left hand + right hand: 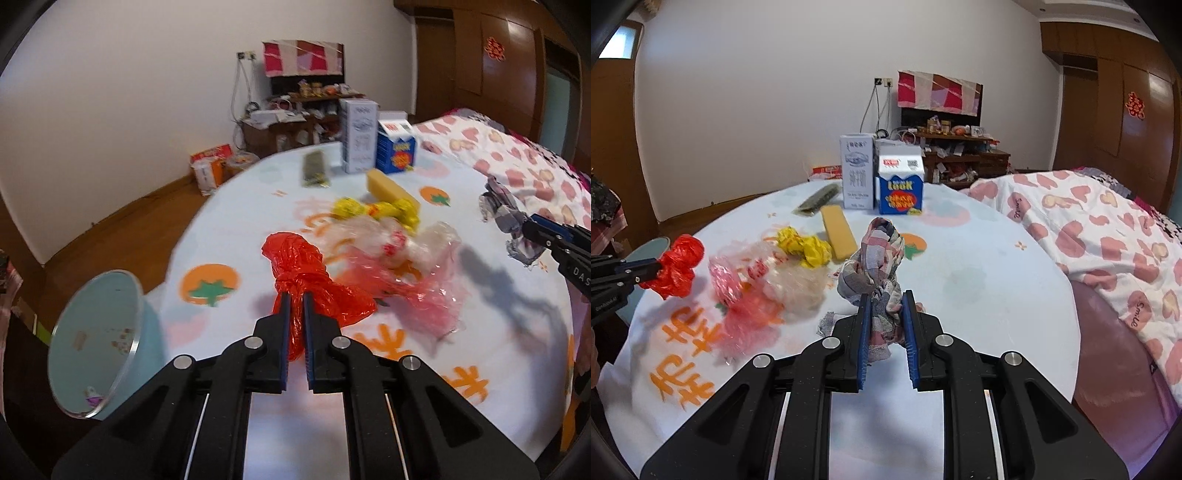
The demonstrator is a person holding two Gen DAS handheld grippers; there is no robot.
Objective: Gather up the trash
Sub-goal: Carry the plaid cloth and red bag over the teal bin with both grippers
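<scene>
My left gripper (pixel 295 295) is shut on a knotted red plastic bag (pixel 295 258), held just above the table; the right wrist view shows the same red bag (pixel 679 266) at the far left. My right gripper (pixel 885 295) is shut on a crumpled checked cloth (pixel 879 254), which stands up above its fingers. A light blue bin (pixel 96 332) sits below the table's left edge, mouth tilted toward me, with a few scraps inside. Clear and pink plastic wrap (pixel 399 266) and a yellow crumpled wrapper (pixel 369 210) lie between the two grippers.
A yellow block (pixel 388 188), a dark flat packet (pixel 314 170), a white carton (pixel 358 136) and a blue carton (pixel 395 147) stand toward the table's far edge. A bed with a heart-print quilt (pixel 1108 236) borders the table on the right. Wooden floor lies to the left.
</scene>
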